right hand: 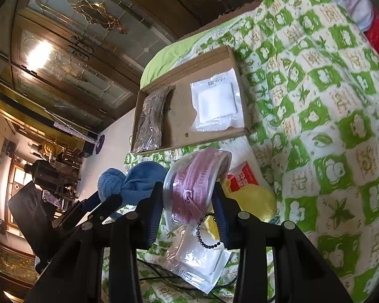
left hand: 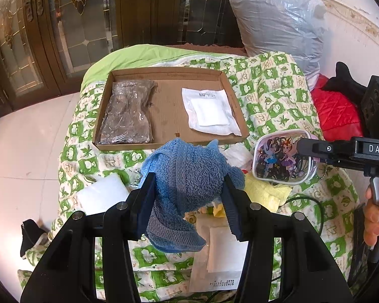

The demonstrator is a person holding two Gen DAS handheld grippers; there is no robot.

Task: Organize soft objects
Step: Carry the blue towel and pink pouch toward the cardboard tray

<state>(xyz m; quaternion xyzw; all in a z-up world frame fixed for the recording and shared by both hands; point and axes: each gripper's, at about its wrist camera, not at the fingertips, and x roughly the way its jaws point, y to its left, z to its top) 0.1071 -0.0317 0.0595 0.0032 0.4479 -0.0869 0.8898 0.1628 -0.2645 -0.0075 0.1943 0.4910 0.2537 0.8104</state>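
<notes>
My left gripper (left hand: 188, 179) is shut on a crumpled blue towel (left hand: 187, 166), held just above the green-and-white quilt (left hand: 273, 93) in front of a shallow cardboard tray (left hand: 168, 106). The tray holds a brown item in clear wrap (left hand: 127, 116) on its left and a white cloth packet (left hand: 209, 112) on its right. My right gripper (right hand: 188, 188) is shut on a clear pouch with cartoon figures (left hand: 283, 159) and a pink zipper (right hand: 194, 184). A black bead chain (right hand: 209, 229) hangs from the pouch. The towel (right hand: 139, 181) shows to the pouch's left in the right wrist view.
On the quilt near the grippers lie a white pad (left hand: 101, 194), a yellow cloth (left hand: 265, 194), a flat white packet (left hand: 222, 257), a red-and-white packet (right hand: 242, 174) and a black cable (left hand: 313, 202). A grey plastic bag (left hand: 278, 17) and red fabric (left hand: 336, 111) sit behind. Tiled floor lies left.
</notes>
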